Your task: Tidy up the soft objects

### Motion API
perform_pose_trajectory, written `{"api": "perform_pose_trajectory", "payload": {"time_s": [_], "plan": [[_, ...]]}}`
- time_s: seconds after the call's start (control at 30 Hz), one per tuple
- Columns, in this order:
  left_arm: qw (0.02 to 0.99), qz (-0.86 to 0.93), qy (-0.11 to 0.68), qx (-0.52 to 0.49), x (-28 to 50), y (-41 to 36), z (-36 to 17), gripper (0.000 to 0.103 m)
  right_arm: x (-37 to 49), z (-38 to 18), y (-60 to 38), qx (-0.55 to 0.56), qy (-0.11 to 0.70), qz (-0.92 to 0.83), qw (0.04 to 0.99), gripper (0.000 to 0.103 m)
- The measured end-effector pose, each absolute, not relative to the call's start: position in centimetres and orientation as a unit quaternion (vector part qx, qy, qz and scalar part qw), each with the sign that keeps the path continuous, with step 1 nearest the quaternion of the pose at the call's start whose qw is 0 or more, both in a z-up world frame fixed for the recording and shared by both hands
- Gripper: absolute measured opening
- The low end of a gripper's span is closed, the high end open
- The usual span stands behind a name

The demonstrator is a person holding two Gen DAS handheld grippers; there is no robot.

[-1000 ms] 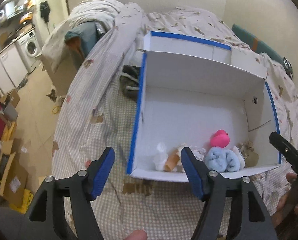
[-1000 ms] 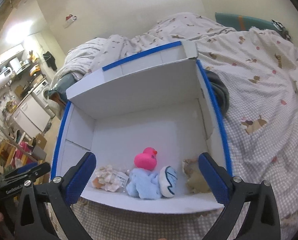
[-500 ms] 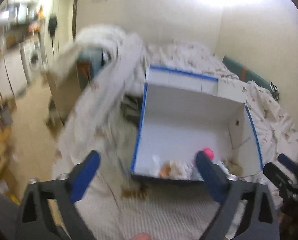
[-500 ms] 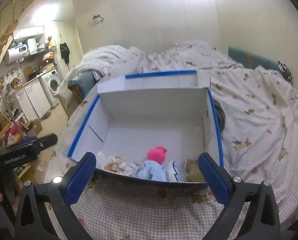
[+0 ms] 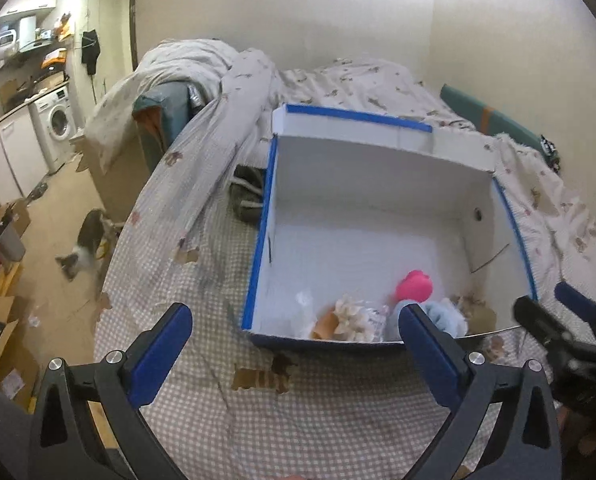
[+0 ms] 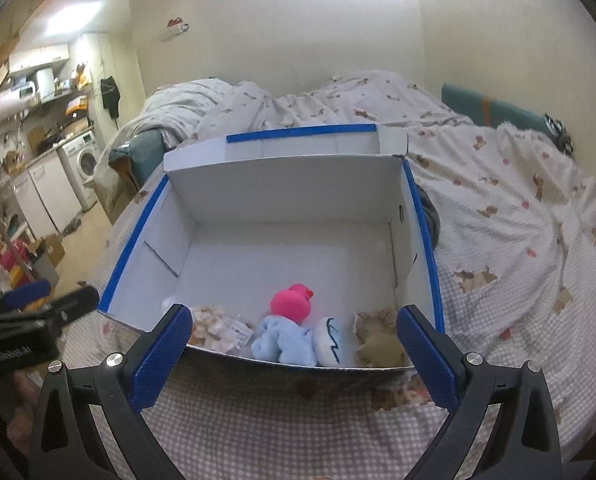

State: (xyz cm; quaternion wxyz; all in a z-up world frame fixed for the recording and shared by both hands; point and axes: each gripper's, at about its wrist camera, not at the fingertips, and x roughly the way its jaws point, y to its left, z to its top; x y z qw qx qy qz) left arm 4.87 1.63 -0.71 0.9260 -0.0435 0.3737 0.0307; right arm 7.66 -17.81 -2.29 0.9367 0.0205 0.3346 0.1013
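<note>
A white cardboard box with blue tape edges (image 5: 378, 152) (image 6: 298, 168) stands open on the bed. Along its near wall lie a pink plush duck (image 5: 415, 285) (image 6: 291, 303), a light blue plush (image 5: 448, 318) (image 6: 282, 340), a white plush with blue lines (image 6: 332, 343), a beige frilly toy (image 5: 354, 316) (image 6: 218, 326) and a tan plush (image 6: 380, 350). My left gripper (image 5: 296, 344) is open and empty, in front of the box's near left corner. My right gripper (image 6: 292, 340) is open and empty, in front of the near wall.
The bed has a checked sheet (image 5: 298, 420) and a rumpled quilt (image 6: 498, 184). A dark garment (image 5: 246, 196) lies left of the box. A cat (image 5: 84, 240) walks on the floor at left. Washing machine (image 5: 58, 124), cabinets and cardboard boxes stand at far left.
Both grippers have pulled back and up from the box, still open. The box now sits farther away in both views. A cat has come into view on the floor.
</note>
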Motion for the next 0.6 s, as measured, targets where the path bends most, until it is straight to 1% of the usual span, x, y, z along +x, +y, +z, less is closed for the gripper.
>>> {"api": "perform_pose_trajectory", "payload": {"time_s": [0.17,0.6], "plan": [[0.931,0.031,0.362,-0.026,4.32,1.30,-0.45,0.103,7.78,-2.47,-17.81,0.028,0.342,0.104,0.933,0.103],[0.924,0.031,0.379,-0.022,4.43,1.42,-1.00,0.103,7.61,-2.54,-17.59,0.015,0.342,0.098,0.934,0.103]]}}
